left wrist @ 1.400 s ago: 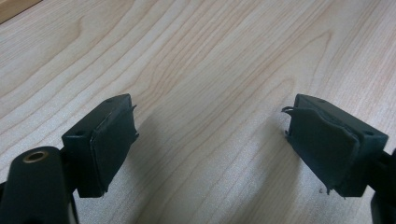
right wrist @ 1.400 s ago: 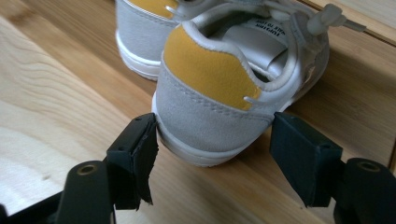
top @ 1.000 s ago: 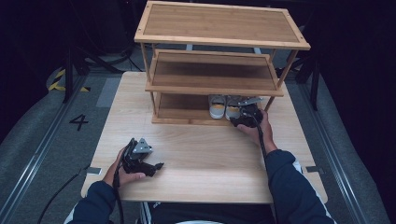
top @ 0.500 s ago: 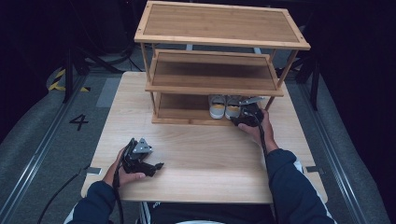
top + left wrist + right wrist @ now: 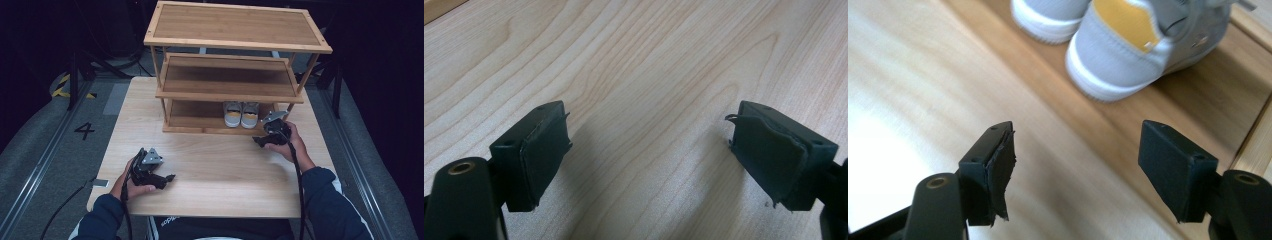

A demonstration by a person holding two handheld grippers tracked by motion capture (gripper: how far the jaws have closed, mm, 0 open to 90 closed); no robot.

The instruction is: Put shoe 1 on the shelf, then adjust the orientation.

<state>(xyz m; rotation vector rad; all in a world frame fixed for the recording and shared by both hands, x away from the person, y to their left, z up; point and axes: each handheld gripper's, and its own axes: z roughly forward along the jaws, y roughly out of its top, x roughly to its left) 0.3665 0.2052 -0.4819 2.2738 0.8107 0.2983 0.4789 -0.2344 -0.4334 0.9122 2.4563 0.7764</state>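
Observation:
A pair of small grey shoes (image 5: 241,114) with yellow heel patches stands on the bottom shelf of a bamboo rack (image 5: 195,112). In the right gripper view the nearer shoe (image 5: 1138,45) shows its heel just beyond the jaws, with the other shoe (image 5: 1048,15) beside it. My right gripper (image 5: 258,141) hovers in front of the rack's right end, open (image 5: 1078,165), with nothing between its pads. My left gripper (image 5: 167,178) rests low over the table near the front left, open (image 5: 649,145) over bare wood.
The three-tier rack has a wide top shelf (image 5: 235,25) and a middle shelf (image 5: 225,80) overhanging the shoes. The light wooden table (image 5: 220,165) reaches to the front edge. Grey floor with rails and a painted number lies to the left (image 5: 84,131).
My right gripper has drawn back a little from the shoes, toward the person and slightly right. The left gripper has stayed put.

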